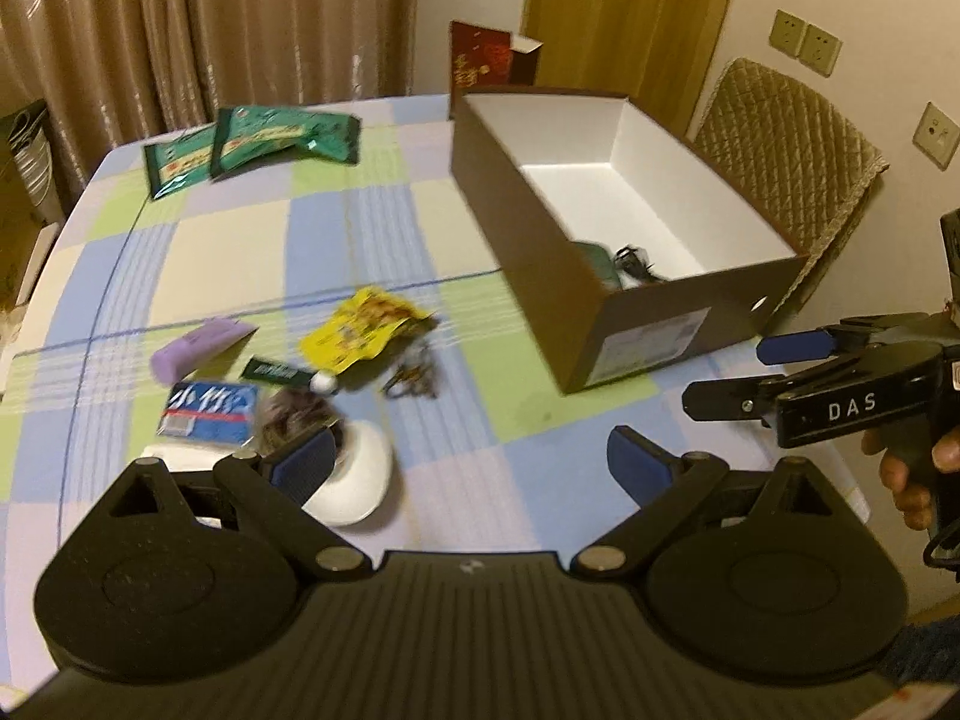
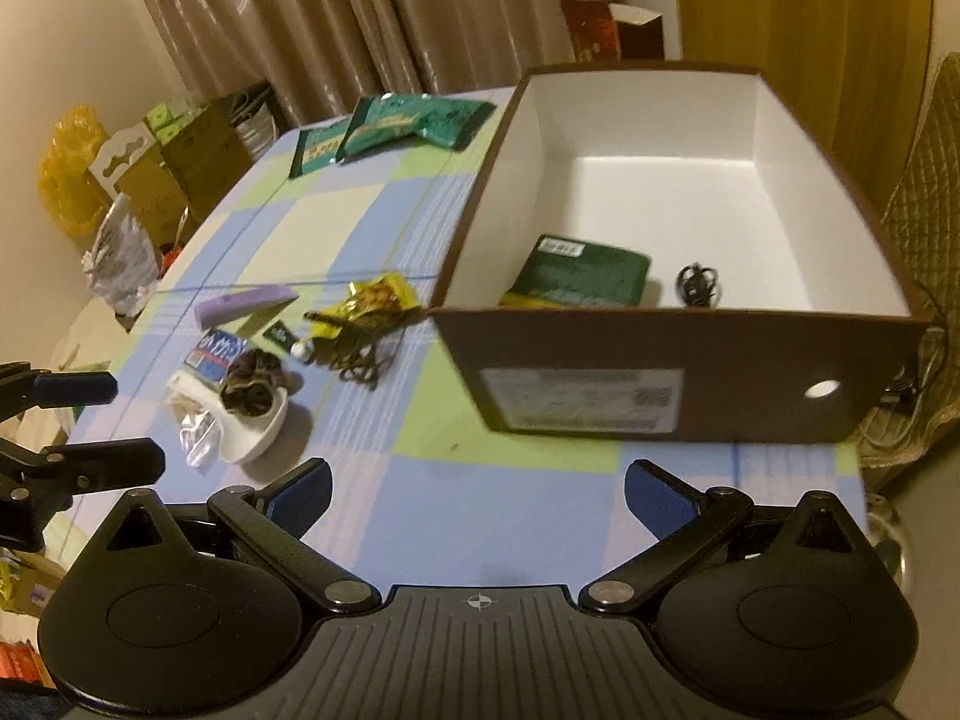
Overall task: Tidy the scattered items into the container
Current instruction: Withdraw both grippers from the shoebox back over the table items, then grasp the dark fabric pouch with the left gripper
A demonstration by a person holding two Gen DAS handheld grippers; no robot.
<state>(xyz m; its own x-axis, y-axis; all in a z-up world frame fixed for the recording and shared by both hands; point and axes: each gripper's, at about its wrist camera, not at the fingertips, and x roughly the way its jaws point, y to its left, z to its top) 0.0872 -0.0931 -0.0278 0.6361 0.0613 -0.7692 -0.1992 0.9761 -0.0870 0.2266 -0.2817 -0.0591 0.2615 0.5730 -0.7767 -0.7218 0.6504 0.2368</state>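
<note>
A brown cardboard box [image 1: 636,324] [image 2: 678,396] with a white inside stands on the checked tablecloth. In it lie a dark green packet [image 2: 579,273] and a small black tangle [image 2: 696,285]. Left of the box lie scattered items: a yellow snack packet [image 1: 360,330] [image 2: 372,300], a purple case [image 1: 192,348] [image 2: 240,303], a blue tissue pack [image 1: 210,411] [image 2: 213,354], a dark hair clip [image 1: 411,375] [image 2: 360,363] and a white dish [image 1: 354,480] [image 2: 252,432]. My left gripper [image 1: 468,468] is open over the table near the dish. My right gripper [image 2: 477,495] is open and empty before the box.
Two green packets [image 1: 258,144] [image 2: 390,126] lie at the table's far side. A red carton [image 1: 486,60] stands behind the box. A quilted chair [image 1: 792,168] is to the right. Bags and cartons [image 2: 138,180] crowd the floor left of the table.
</note>
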